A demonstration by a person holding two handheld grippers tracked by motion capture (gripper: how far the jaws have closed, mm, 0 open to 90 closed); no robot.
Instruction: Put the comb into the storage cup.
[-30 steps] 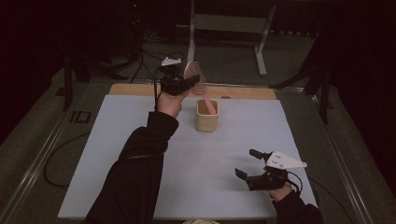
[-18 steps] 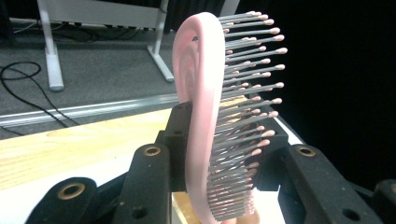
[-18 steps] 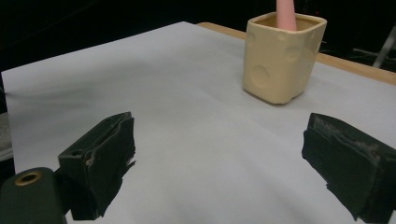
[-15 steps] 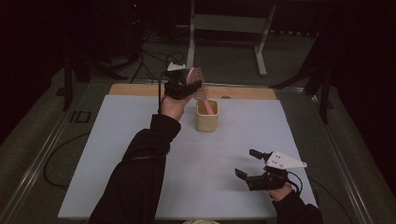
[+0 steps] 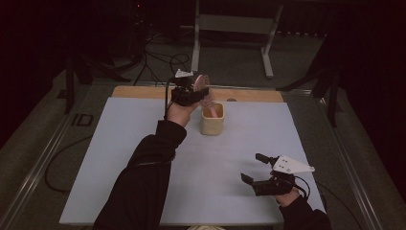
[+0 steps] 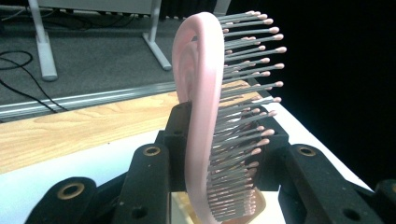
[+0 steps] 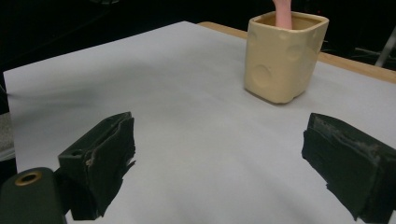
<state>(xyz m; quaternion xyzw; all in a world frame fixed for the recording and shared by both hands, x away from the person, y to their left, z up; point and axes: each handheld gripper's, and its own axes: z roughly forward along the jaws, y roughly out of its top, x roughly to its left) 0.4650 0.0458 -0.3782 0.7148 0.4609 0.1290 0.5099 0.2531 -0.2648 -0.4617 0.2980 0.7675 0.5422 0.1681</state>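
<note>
A pink hairbrush (image 5: pixel 201 84) with metal bristles stands upright at the far middle of the table, and my left gripper (image 5: pixel 193 94) is shut on its head. In the left gripper view the brush (image 6: pixel 201 116) sits edge-on between both jaws, bristles to the right. Its handle end (image 5: pixel 211 112) dips into a cream square cup (image 5: pixel 212 125). My right gripper (image 5: pixel 251 167) rests open near the front right of the white sheet, with nothing between its fingers. In the right gripper view the cup (image 7: pixel 282 56) stands ahead with the pink handle (image 7: pixel 283 13) poking out.
A white sheet (image 5: pixel 119 158) covers the table, with a wooden strip (image 5: pixel 139 92) along the far edge. Beyond it are floor cables (image 5: pixel 158 60) and a metal stand (image 5: pixel 230 24). Metal rails run along both table sides.
My left hand has lowered the brush and shifted it slightly right, bringing it closer over the cup. The right gripper has stayed still.
</note>
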